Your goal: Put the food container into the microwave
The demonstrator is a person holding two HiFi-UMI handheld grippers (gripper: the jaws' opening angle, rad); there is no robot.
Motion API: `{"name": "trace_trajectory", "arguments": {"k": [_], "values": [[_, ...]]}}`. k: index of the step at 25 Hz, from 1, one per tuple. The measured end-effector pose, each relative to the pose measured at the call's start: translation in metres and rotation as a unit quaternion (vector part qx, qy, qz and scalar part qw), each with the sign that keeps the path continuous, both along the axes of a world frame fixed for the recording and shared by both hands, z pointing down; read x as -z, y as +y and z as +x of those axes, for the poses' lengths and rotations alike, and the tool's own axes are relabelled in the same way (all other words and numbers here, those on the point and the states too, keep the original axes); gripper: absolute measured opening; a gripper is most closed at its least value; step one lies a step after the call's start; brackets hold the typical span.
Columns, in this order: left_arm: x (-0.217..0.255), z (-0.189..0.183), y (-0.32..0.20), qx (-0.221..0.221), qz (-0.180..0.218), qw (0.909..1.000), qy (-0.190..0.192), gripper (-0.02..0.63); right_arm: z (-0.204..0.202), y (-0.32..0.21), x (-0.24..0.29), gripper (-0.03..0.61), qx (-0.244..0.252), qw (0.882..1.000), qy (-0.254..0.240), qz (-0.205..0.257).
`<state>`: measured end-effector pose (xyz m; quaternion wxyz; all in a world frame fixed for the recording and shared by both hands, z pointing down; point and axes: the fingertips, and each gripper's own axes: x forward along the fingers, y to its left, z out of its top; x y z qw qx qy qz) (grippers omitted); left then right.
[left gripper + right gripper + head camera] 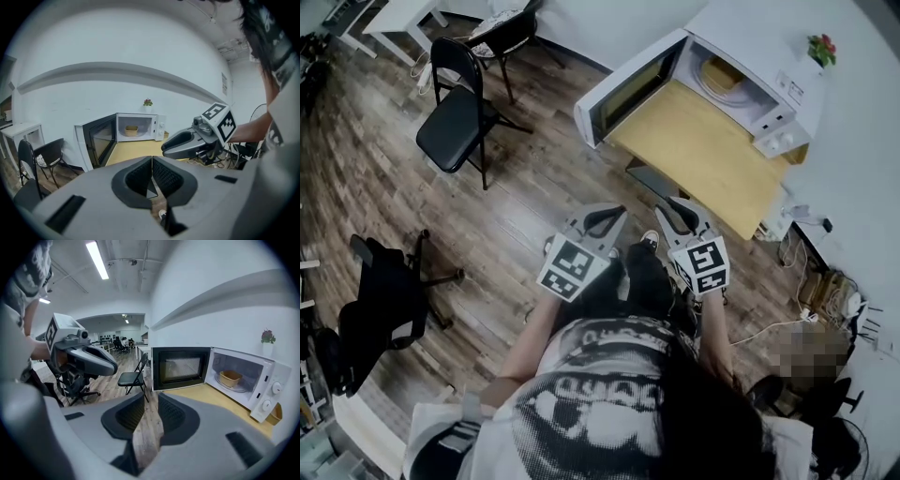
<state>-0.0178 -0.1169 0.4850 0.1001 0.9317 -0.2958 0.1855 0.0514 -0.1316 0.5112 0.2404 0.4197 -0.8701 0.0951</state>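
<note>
The tan food container (724,75) sits on the turntable inside the white microwave (769,37), whose door (628,89) is swung wide open. It also shows in the left gripper view as the container (131,130) and in the right gripper view as the container (230,378). Both grippers hang in the air over the floor, well short of the wooden table (703,150). My left gripper (605,217) has its jaws together on nothing (151,161). My right gripper (680,214) has a narrow gap between its pads, and it holds nothing (151,401).
A black folding chair (459,112) stands on the wood floor to the left of the microwave door. A black office chair (380,300) is at the left. A small potted plant (820,47) tops the microwave. Cables and a power strip (825,281) lie at the right.
</note>
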Motion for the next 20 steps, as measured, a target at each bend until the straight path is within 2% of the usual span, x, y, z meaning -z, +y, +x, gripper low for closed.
{"name": "trace_trajectory", "arguments": {"k": [12, 20], "values": [[0.013, 0.028, 0.0, -0.008, 0.015, 0.9998, 0.008, 0.002, 0.019, 0.024, 0.015, 0.092, -0.008, 1.0, -0.01, 0.011], [0.013, 0.067, 0.041, -0.027, 0.012, 0.9996, -0.006, 0.002, 0.066, 0.065, 0.024, 0.084, -0.037, 0.999, -0.018, 0.027]]}}
